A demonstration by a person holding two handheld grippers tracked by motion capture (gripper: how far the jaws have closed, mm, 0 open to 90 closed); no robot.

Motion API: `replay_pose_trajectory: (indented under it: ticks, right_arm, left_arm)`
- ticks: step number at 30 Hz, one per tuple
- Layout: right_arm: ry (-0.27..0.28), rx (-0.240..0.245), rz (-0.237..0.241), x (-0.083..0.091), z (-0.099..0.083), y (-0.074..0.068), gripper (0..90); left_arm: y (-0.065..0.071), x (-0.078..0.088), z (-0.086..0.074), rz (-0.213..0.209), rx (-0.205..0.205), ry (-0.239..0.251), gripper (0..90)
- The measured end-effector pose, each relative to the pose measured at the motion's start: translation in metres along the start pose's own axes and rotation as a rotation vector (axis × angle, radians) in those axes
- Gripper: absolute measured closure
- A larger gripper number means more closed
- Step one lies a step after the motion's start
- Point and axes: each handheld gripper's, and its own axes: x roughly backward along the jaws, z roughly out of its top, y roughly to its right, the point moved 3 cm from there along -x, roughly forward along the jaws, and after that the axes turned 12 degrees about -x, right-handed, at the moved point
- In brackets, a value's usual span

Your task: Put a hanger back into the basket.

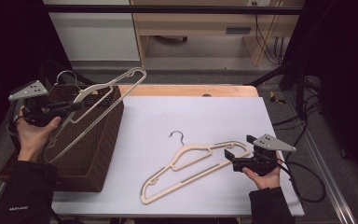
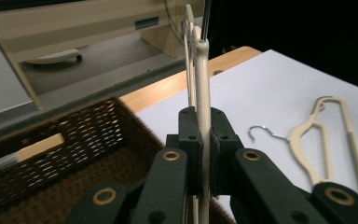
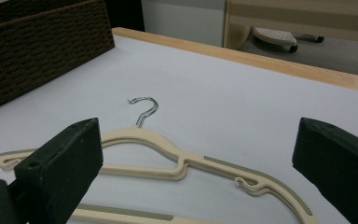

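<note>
At the left edge of the table, the left gripper (image 1: pixel 77 105) is held above a dark brown wicker basket (image 1: pixel 100 154), its jaws pressed together on the thin bar of a cream plastic hanger (image 1: pixel 103 94). Seen from the high view, this held hanger tilts over the basket, its metal hook (image 1: pixel 66 74) pointing toward the far left and its far shoulder rising beyond the basket's rim. From the left gripper view, the two black pads (image 2: pixel 189 140) clamp the hanger (image 2: pixel 202 93) edge-on, so that it stands as a narrow upright strip between them, with the basket (image 2: pixel 65 154) below and to the left.

Near the middle of the white table surface (image 1: pixel 168 112) lies a second cream hanger (image 1: pixel 193 165), flat, its metal hook (image 1: pixel 177 135) pointing away from the person. The right gripper (image 1: pixel 229 157) rests low beside this hanger's right shoulder, held in the person's right hand (image 1: pixel 262 173). From the right gripper view, its jaws stand spread wide, one at each side of the frame, with the flat hanger (image 3: pixel 186 163) and its hook (image 3: pixel 145 109) on the table between and beyond them; the pads touch nothing. A wooden table edge (image 3: pixel 261 63) runs behind the white surface.
</note>
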Motion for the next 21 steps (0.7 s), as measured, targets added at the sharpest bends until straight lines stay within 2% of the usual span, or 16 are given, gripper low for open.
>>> replay_pose_trajectory:
  ticks: [10,16,21]
  right_arm:
    - [0.001,0.006,-0.007,-0.001,0.0,0.0,1.8]
    - [-0.007,0.006,-0.006,-0.002,-0.001,-0.001,1.8]
    - [-0.001,0.008,-0.008,-0.001,-0.001,0.0,1.8]
  left_arm:
    - [-0.028,0.019,-0.03,0.054,0.053,-0.038,85.7]
    - [-0.036,0.027,-0.042,0.073,0.064,-0.064,85.7]
    - [-0.04,0.031,-0.054,0.08,0.068,-0.104,85.7]
